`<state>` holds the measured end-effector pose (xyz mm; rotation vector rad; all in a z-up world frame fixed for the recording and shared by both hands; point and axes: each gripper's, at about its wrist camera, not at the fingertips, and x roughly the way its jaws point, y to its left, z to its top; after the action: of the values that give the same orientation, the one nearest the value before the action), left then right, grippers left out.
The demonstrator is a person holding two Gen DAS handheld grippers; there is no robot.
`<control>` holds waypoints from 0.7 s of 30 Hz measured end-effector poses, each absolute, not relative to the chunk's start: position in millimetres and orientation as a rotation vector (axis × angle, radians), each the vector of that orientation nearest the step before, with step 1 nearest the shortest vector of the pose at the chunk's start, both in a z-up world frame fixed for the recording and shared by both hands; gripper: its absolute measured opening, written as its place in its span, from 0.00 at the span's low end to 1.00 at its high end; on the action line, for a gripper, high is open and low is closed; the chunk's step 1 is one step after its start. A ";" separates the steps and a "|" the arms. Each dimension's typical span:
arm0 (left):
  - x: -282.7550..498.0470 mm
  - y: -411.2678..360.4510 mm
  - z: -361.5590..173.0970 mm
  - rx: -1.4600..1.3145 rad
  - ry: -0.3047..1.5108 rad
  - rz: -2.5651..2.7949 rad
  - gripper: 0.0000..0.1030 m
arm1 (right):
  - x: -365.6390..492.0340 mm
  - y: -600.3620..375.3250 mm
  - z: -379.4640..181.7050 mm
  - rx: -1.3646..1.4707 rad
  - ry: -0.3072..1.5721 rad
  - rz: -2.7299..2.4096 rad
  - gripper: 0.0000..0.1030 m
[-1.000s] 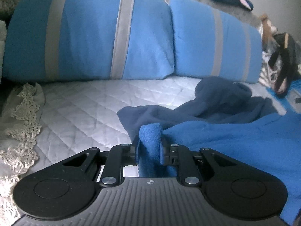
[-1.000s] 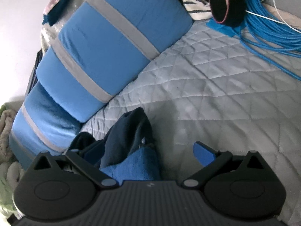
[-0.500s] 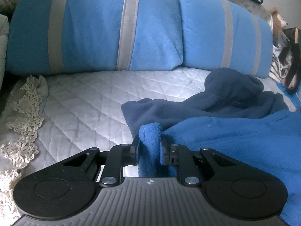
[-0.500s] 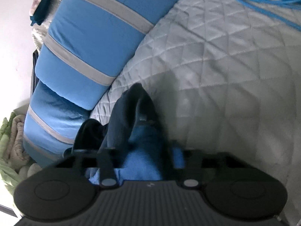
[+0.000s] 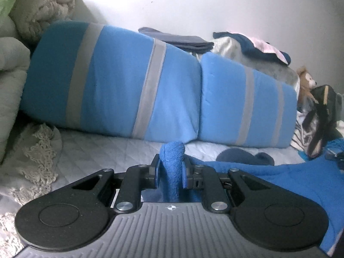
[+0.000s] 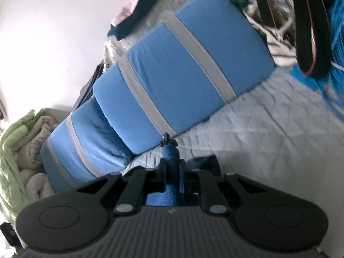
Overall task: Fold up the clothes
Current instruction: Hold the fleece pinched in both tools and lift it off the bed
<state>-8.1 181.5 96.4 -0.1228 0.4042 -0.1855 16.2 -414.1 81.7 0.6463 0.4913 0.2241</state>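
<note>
A bright blue fleece garment (image 5: 279,180) with a dark navy part (image 5: 243,155) lies on the quilted bed (image 5: 107,148). My left gripper (image 5: 171,163) is shut on a rolled edge of the fleece, which sticks up between the pads and is raised off the quilt. In the right wrist view, my right gripper (image 6: 172,165) has its jaws closing, and the pads press on another bunch of the same blue fleece (image 6: 169,193). A small zipper-like piece pokes out above the fingertips. Most of the garment hangs hidden below both grippers.
Two blue pillows with grey stripes (image 5: 129,81) (image 5: 247,99) lean on the wall behind the bed. Folded clothes (image 5: 182,40) lie on top of them. Lace cloth (image 5: 36,150) and blankets (image 5: 13,64) are at left. A soft toy (image 5: 305,81), a black strapped bag (image 5: 322,116) and blue cord (image 6: 335,43) are at right.
The right gripper went from wide open to clamped on the blue fleece. Both grippers rose and tilted up, lifting the fleece edge; the pillows and wall now fill the views.
</note>
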 end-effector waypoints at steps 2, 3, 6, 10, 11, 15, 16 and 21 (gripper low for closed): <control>-0.9 178.5 93.6 -0.105 0.418 -0.167 0.18 | 23.3 -410.1 82.9 0.626 0.498 0.209 0.11; 4.3 176.2 90.7 -0.088 0.430 -0.158 0.18 | 26.8 -408.2 83.5 0.616 0.502 0.202 0.11; 21.2 170.8 82.6 -0.044 0.472 -0.132 0.18 | 41.8 -402.6 81.1 0.593 0.540 0.165 0.11; 39.7 168.8 81.4 -0.045 0.483 -0.097 0.18 | 63.1 -397.3 76.6 0.575 0.564 0.138 0.10; 42.4 169.9 83.0 -0.050 0.480 -0.092 0.18 | 68.2 -395.0 77.4 0.561 0.562 0.132 0.10; 54.9 170.2 95.5 -0.106 0.443 -0.074 0.18 | 86.8 -389.4 83.1 0.538 0.539 0.115 0.10; 57.1 170.6 99.1 -0.122 0.431 -0.074 0.18 | 90.6 -389.0 85.2 0.537 0.529 0.112 0.10; 76.0 167.7 93.0 -0.104 0.454 -0.033 0.18 | 109.9 -386.0 84.5 0.506 0.528 0.085 0.10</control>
<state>76.0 167.7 93.0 -0.1043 0.4544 -0.0335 109.9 -386.0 84.5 0.5060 0.5283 0.0855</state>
